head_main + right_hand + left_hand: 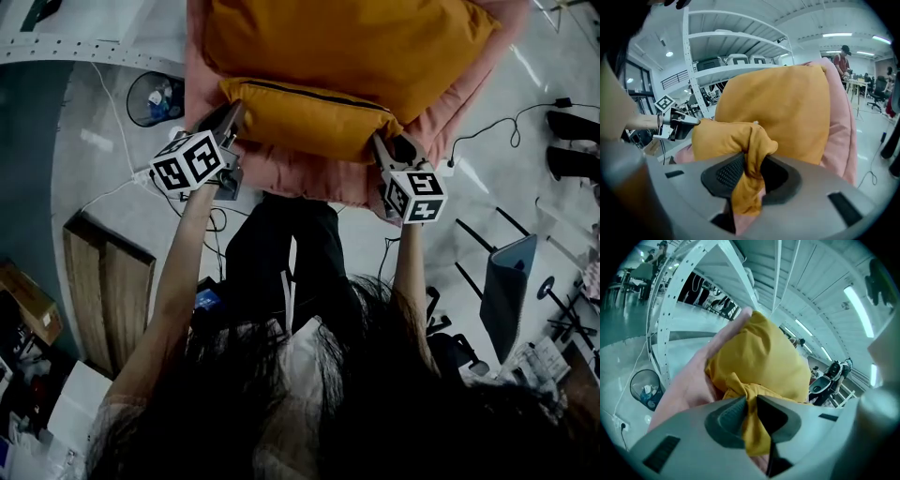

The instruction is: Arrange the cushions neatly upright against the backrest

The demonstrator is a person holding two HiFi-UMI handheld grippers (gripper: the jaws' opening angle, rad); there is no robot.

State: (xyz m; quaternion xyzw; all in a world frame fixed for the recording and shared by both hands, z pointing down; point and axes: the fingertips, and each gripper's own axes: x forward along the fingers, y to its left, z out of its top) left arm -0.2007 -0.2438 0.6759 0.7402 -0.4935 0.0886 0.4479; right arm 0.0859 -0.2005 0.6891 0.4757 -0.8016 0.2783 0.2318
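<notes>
Two mustard cushions lie on a pink armchair (309, 180). The back cushion (347, 42) leans against the pink backrest (841, 117). The front cushion (309, 117) is lifted off the seat by its two near corners. My left gripper (234, 120) is shut on its left corner, with bunched yellow fabric pinched between the jaws (751, 408). My right gripper (380, 145) is shut on the right corner, where orange cloth hangs down through the jaws (749, 171). In the right gripper view the left gripper (686, 124) shows at the cushion's far end.
A wire waste bin (155, 98) stands on the floor left of the armchair, with cables and a power strip near it. Wooden boards (108, 281) lie at the lower left. Black shoes (572, 127) and a screen (511, 291) are at the right. White shelving (736, 65) stands behind.
</notes>
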